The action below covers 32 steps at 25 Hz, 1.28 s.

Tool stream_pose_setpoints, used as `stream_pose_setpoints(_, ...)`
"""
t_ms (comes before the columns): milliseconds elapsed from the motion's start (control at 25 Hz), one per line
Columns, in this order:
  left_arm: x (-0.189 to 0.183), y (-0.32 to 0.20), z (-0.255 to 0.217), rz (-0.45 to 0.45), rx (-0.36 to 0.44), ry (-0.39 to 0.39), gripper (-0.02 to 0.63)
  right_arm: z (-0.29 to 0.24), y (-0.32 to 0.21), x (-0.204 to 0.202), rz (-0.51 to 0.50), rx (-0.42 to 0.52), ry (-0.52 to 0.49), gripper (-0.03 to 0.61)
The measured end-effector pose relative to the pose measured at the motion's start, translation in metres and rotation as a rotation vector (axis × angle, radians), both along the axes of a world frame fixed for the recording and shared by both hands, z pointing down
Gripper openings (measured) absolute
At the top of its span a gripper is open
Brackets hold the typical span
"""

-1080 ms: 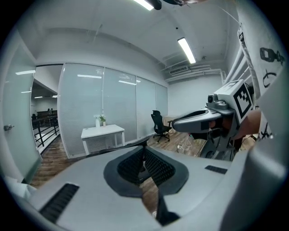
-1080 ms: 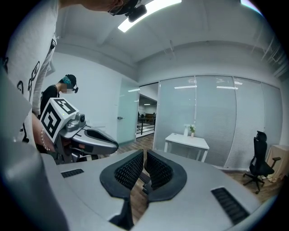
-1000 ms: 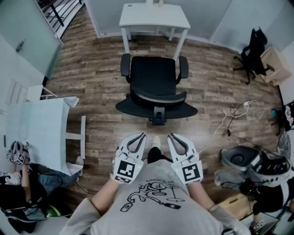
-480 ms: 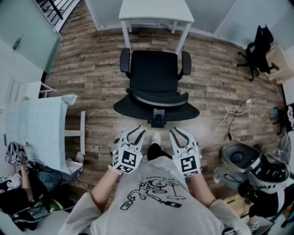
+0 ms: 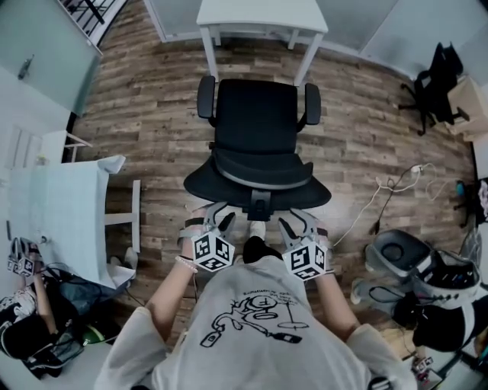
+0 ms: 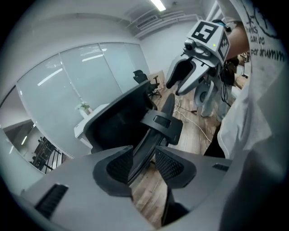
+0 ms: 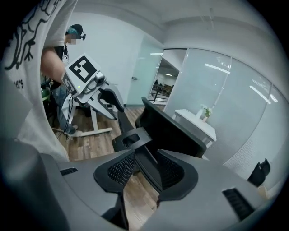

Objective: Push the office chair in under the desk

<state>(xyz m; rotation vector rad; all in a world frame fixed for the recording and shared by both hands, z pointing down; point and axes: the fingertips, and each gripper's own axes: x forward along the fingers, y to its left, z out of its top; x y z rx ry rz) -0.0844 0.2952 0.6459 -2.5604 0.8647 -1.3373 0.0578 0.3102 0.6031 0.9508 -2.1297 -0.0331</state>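
The black office chair (image 5: 255, 129) stands on the wood floor facing the white desk (image 5: 259, 14), its seat front just short of the desk's legs. My left gripper (image 5: 216, 219) and right gripper (image 5: 299, 224) are at the rear rim of the curved backrest (image 5: 258, 183), either side of its spine. In the left gripper view the backrest edge (image 6: 135, 158) runs between the left gripper's (image 6: 143, 164) opening jaws, with gaps at the pads. In the right gripper view the right gripper's (image 7: 146, 169) jaws are likewise opening around the backrest edge (image 7: 149, 173).
A white side table (image 5: 61, 213) stands at the left. A second black chair (image 5: 435, 84) stands at the back right. Cables (image 5: 389, 198) and helmet-like gear (image 5: 427, 274) lie on the floor to the right. Glass walls close the room behind the desk.
The person has stepped forward to the chair. Both grippers have gone from in front of the body to the backrest's rear rim, and their jaws have gone from shut to open.
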Motion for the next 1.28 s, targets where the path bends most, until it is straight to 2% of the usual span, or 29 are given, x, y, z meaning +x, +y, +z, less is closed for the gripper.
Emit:
stream_pose_setpoints(160, -0.005, -0.005, 0.035, 0.067, -0.004, -0.145, 0.176, 0.036, -0.005, 0.007, -0.063, -0.047, 0.112, 0.179)
stream_pose_setpoints(320, -0.006, -0.01, 0.058, 0.128, 0.011, -0.251, 0.185, 0.066, -0.012, 0.015, -0.104, -0.088, 0.184, 0.204)
stream_pose_setpoints(600, -0.009, -0.021, 0.078, 0.16, 0.046, -0.367, 0.187, 0.096, -0.013, 0.02, -0.155, -0.119, 0.242, 0.206)
stream_pose_setpoints(680, -0.01, -0.027, 0.08, 0.159, 0.056, -0.385, 0.176, 0.099, -0.016, 0.022, -0.151, -0.11, 0.26, 0.205)
stream_pose_setpoints(800, -0.01, -0.03, 0.083, 0.171, 0.049, -0.393, 0.155, 0.101, -0.018, 0.023, -0.147, -0.111, 0.277, 0.155)
stream_pose_setpoints(1000, -0.01, -0.029, 0.086, 0.21, 0.033, -0.4, 0.138, 0.103, -0.018, 0.023, -0.143, -0.142, 0.273, 0.152)
stream_pose_setpoints(1280, -0.007, -0.031, 0.089, 0.211, 0.007, -0.413, 0.132, 0.105, -0.022, 0.026, -0.136, -0.157, 0.277, 0.152)
